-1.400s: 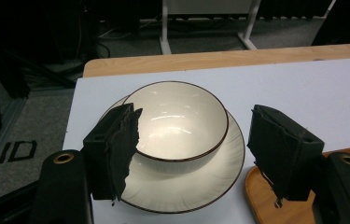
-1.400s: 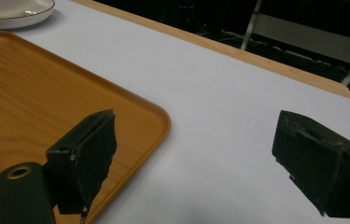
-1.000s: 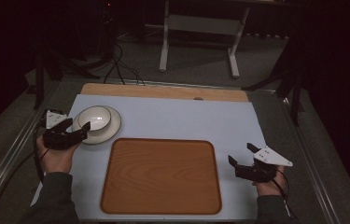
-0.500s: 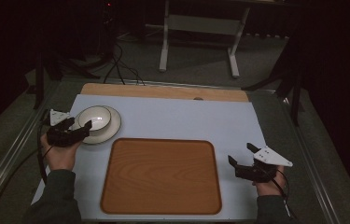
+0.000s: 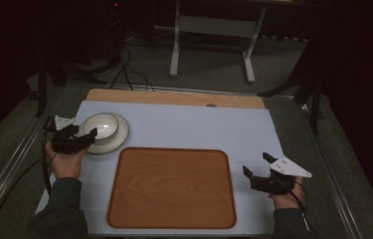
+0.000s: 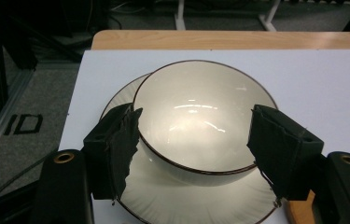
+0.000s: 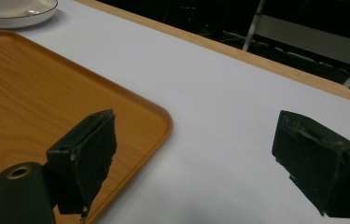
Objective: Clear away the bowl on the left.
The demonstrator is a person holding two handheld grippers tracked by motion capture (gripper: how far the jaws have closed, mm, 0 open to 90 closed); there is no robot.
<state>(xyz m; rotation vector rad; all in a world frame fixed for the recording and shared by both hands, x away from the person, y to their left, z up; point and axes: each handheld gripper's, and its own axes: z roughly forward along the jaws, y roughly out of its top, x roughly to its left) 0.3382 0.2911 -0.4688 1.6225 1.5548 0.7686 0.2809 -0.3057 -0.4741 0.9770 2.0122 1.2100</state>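
L gripper (image 6: 193, 140) jaws apart astride bowl (image 6: 204, 114) on plate (image 6: 163, 196), R gripper (image 5: 259, 168) jaws apart, beside tray (image 5: 171, 186).

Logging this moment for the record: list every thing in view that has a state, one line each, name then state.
bowl: upright, empty, sitting on the plate, between the left claw's open jaws
plate: flat on the white mat, under the bowl
tray: flat on the mat, empty
left claw: open, jaws either side of the bowl
right claw: open, holding nothing, right of the tray
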